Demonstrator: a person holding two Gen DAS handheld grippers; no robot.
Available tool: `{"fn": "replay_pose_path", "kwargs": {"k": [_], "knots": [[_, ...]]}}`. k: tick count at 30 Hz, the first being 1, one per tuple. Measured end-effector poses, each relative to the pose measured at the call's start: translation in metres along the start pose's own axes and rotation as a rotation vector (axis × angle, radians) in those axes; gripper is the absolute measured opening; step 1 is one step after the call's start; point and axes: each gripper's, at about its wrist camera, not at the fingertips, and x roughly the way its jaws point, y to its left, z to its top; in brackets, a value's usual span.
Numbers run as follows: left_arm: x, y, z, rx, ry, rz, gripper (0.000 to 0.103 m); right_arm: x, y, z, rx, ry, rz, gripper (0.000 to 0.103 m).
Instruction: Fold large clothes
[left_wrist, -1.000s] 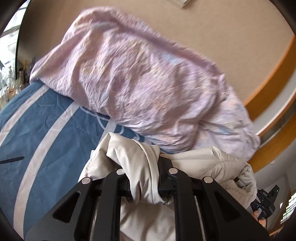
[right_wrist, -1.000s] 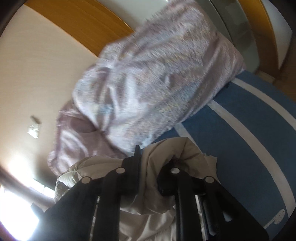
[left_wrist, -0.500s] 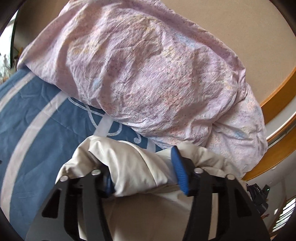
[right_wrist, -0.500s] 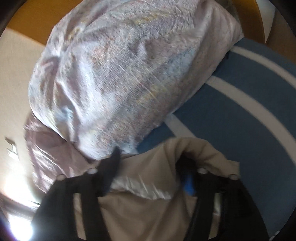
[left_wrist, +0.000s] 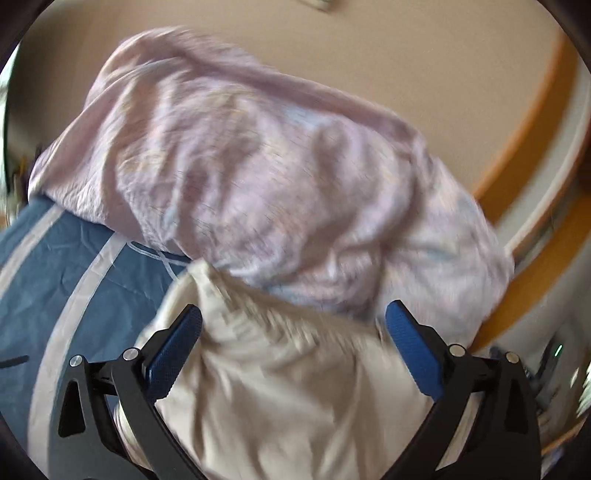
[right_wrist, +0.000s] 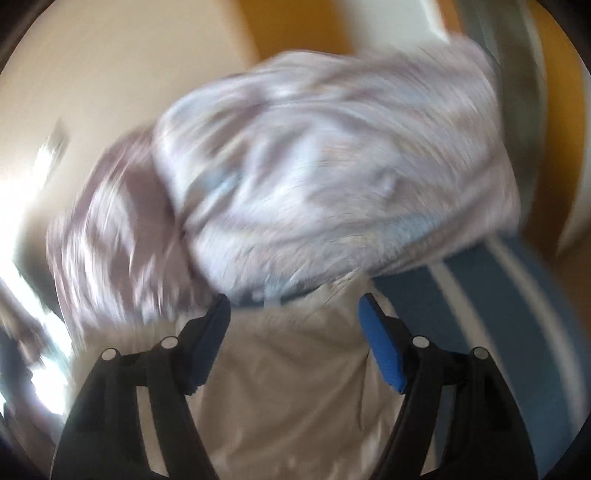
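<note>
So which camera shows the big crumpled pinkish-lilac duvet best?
The left wrist view. There the big crumpled pinkish-lilac duvet fills the middle, only lightly blurred, with its folds and its edge on the blue striped bed cover visible. The right wrist view also shows it, but heavily smeared.

Pale pink crumpled duvet (left_wrist: 266, 177) (blurred) heaped on a blue white-striped bedsheet (left_wrist: 48, 273), beige wall (left_wrist: 406, 55) behind.

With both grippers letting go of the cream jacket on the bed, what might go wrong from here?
1. The cream jacket lies bunched between the opening left gripper and right gripper; the fold may spring loose.
2. It sits against the lilac duvet, so a regrasp could catch that fabric.
3. The blur suggests fast motion; a finger could snag the cloth.
</note>
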Motion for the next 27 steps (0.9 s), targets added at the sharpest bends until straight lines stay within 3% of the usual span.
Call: {"fn": "replay_pose_path", "kwargs": {"k": [4, 6, 11, 18, 27], "knots": [[-0.009, -0.028, -0.030, 0.153, -0.007, 0.047, 0.101, -0.007, 0.028, -0.027, -0.139, 0.030, -0.046, 0.072], [-0.004, -0.036, -0.042, 0.225, -0.012, 0.103, 0.101, -0.002, 0.034, -0.034, -0.161, 0.054, -0.048, 0.072], [0.023, -0.040, -0.058, 0.326, -0.016, 0.249, 0.101, 0.030, 0.046, -0.049, -0.230, 0.098, -0.168, 0.072], [0.065, -0.017, -0.052, 0.233, 0.043, 0.318, 0.101, 0.079, 0.035, -0.054, -0.198, 0.177, -0.251, 0.074], [0.091, -0.007, -0.054, 0.214, 0.078, 0.353, 0.102, 0.117, 0.023, -0.057, -0.172, 0.251, -0.259, 0.082]]}}
